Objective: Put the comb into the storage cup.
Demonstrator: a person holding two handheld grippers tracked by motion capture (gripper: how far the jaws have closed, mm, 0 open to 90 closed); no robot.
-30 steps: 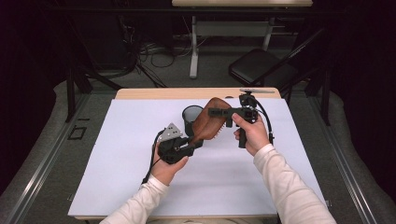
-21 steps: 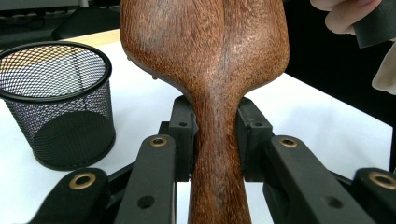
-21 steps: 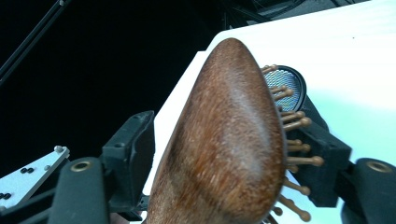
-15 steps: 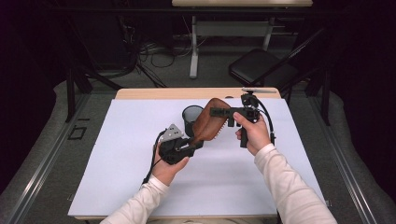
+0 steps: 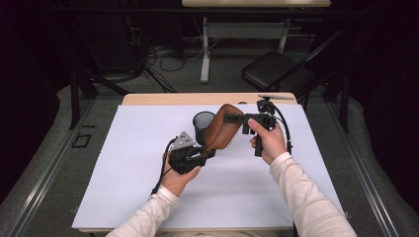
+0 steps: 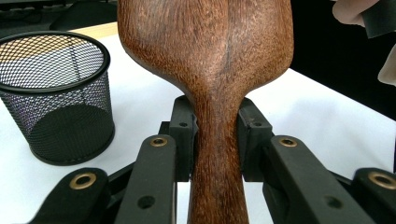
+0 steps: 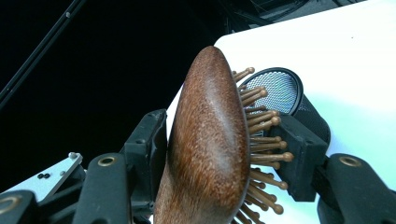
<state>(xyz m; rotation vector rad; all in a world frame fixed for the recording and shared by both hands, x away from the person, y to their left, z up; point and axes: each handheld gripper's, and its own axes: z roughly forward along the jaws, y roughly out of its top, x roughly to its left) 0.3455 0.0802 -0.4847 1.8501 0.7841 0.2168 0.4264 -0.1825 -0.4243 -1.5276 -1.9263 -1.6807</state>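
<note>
While the left gripper (image 5: 205,154) hides its clamped handle, the wooden brush (image 5: 221,132) slants up beside the mesh cup (image 5: 202,124), head in the right gripper's (image 5: 232,118) just-closing jaws.

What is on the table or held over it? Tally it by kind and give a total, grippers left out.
Wooden hairbrush: 1
Black mesh cup: 1
Total: 2
</note>
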